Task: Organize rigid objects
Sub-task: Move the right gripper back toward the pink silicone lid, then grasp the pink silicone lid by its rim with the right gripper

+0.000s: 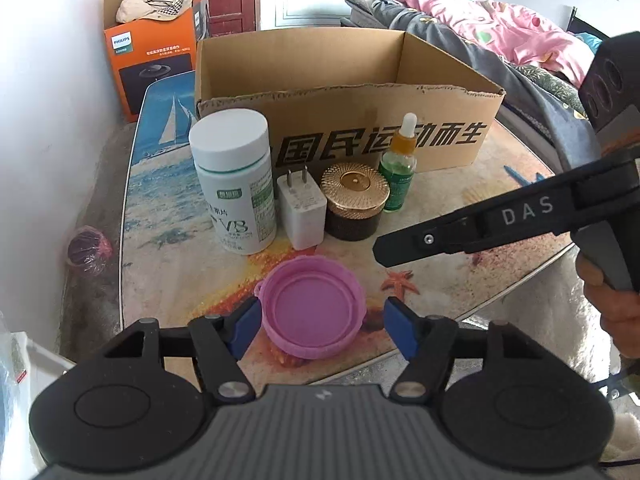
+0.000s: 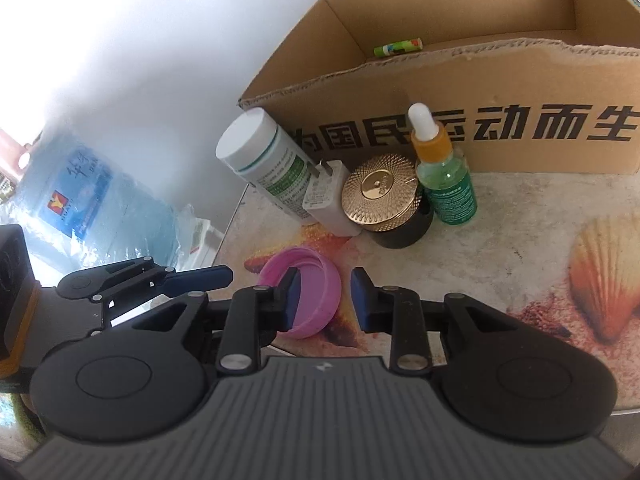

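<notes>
We hold both grippers agape, empty — left gripper (image 1: 320, 326) straddling the pink lid (image 1: 311, 308) near the tabletop's (image 1: 460, 216) front edge, right gripper (image 2: 325, 300) beside it.

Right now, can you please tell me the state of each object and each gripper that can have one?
Left gripper: open, around the pink lid.
Right gripper: open, empty.
Pink lid: hollow side up.
White bottle: upright, capped.
Dropper bottle: upright, capped.
Gold-lidded jar: closed.
Charger: standing, prongs up.
Cardboard box: open.
Green tube: lying inside the box.
</notes>
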`<state>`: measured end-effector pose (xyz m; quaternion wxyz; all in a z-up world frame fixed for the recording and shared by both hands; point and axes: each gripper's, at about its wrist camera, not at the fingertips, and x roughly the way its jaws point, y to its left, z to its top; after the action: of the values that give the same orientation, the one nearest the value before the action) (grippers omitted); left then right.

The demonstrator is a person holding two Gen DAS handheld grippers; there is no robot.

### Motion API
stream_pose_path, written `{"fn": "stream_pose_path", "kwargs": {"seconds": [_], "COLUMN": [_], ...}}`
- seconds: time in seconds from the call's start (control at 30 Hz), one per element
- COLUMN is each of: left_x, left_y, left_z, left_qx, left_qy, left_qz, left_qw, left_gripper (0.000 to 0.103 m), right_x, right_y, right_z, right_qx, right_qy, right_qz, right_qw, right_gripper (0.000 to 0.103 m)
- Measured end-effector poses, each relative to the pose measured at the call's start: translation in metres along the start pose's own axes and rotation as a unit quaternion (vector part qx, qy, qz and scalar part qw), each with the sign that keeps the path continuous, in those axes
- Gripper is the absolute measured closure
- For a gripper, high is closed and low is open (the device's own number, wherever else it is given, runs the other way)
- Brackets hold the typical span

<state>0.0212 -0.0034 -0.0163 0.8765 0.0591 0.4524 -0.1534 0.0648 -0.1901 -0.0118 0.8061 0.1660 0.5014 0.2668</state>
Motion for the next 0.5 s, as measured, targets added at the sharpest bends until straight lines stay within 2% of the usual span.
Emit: {"fn": "stream_pose_path", "kwargs": {"seconds": [0.07, 0.2, 0.5], "left_x": [0.004, 0.016, 0.034], "left_y": [0.002, 0.003, 0.000], "left_z": [-0.005, -0.011, -0.013], "left_qx": [0.000, -0.001, 0.015], "left_qy": [0.005, 0.019, 0.031], "left_qz": [0.003, 0.003, 0.018], "left_qw": [1.0000, 0.9998, 0.9993], "left_gripper": [0.029, 0.029, 0.029], "right_x": [0.011, 0.028, 0.057], "right_y": [0.004, 0.012, 0.023], "right_z": [0.001, 0.002, 0.003], "right_qx": [-0.008, -0.018, -0.046], "right_qy": [0.009, 0.021, 0.036], "right_qz": [-0.007, -0.009, -0.042], "right_qw": [1.000, 1.000, 0.997], "right_gripper": [0.074, 0.073, 0.074]}}
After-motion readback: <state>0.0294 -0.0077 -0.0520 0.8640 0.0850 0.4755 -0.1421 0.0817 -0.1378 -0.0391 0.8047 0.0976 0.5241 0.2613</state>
